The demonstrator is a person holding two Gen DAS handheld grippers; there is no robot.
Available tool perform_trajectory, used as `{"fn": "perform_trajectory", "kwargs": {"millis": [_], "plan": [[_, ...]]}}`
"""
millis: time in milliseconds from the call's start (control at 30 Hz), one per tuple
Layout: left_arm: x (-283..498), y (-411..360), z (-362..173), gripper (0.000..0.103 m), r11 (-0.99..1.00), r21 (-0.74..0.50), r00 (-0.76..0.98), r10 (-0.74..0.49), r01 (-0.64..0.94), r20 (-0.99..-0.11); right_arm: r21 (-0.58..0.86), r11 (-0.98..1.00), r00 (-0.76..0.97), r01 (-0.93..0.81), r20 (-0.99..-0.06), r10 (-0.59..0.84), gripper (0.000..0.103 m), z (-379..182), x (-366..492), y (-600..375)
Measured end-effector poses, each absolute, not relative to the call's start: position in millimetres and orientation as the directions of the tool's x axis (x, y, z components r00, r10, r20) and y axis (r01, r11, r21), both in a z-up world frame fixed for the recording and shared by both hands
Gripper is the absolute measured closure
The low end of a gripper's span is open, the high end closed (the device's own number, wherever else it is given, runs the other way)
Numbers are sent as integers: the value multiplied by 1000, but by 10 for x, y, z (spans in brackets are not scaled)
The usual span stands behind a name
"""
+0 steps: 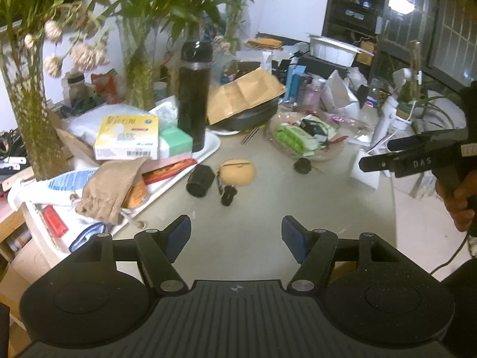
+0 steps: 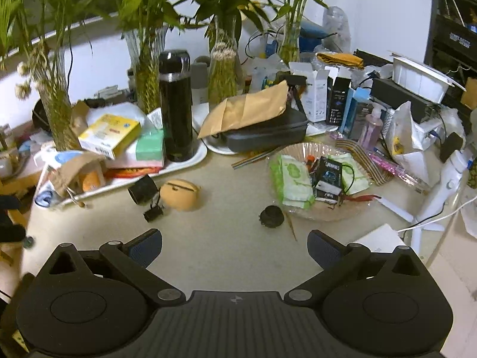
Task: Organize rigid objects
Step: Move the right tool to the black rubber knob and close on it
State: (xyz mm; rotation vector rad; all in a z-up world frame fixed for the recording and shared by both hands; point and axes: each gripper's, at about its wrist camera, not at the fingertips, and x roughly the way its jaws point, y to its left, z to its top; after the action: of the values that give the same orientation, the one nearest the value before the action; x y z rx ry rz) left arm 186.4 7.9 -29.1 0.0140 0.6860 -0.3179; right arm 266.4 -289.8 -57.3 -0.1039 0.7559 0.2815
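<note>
Ahead of both claws lies a pale tabletop point(image 1: 238, 208) crowded at its far edge and bare close in. The left gripper point(image 1: 235, 232) hovers over that bare patch with its blue-padded fingers point(image 1: 179, 232) standing apart and nothing between them. The right gripper point(image 2: 234, 244) also hangs over bare table, its fingers spread wide and empty; in the left view it shows at the right edge, gripped by a hand point(image 1: 459, 200).

Straight ahead of the left claw, well beyond its fingertips, sit the loose pieces: a short black cylinder point(image 1: 200, 181) lying on its side, a tan rounded pouch point(image 1: 237, 173) just to the right of it, and a small black clip-like part point(image 1: 228, 197) nearest the claw. From the right claw these same three lie ahead and to the left. A black knob-shaped cap point(image 2: 271, 216) rests ahead of the right claw, slightly right of its middle, just beside a clear dish point(image 2: 328, 211) holding green packets and small boxes.

Farther off to the left, a white tray point(image 2: 184, 161) carries a tall black flask point(image 2: 175, 104) standing upright, a yellow box point(image 2: 110, 134) and a green pack. Behind the middle, a brown envelope point(image 2: 247, 110) lies on a black case. Green plants in glass vases line the back.
</note>
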Motion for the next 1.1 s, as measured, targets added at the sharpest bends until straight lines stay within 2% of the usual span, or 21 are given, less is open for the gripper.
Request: {"fn": "perform_trajectory", "kwargs": {"millis": [200, 267, 633, 733, 900, 1100], "plan": [[1904, 140, -463, 36, 956, -95, 722, -274, 279, -635, 19, 958, 678, -286, -703, 216, 2, -918, 2703, -2833], [1914, 150, -509, 36, 956, -93, 724, -272, 278, -634, 29, 960, 669, -277, -712, 214, 10, -1025, 2724, -2823], [2049, 120, -684, 36, 952, -63, 735, -271, 299, -622, 37, 968, 678, -250, -706, 202, 26, -1282, 3031, -2842], [2086, 134, -743, 36, 952, -59, 730, -268, 300, -628, 27, 971, 683, -239, -706, 187, 38, -1359, 3122, -2845], [2134, 163, -818, 36, 956, -74, 720, -264, 284, -641, 37, 978, 684, -205, -709, 170, 42, -1492, 3300, -2878], [2165, 211, -837, 36, 958, -107, 717, -270, 265, -643, 26, 987, 692, -158, -711, 129, 52, -1663, 3591, -2876]]}}
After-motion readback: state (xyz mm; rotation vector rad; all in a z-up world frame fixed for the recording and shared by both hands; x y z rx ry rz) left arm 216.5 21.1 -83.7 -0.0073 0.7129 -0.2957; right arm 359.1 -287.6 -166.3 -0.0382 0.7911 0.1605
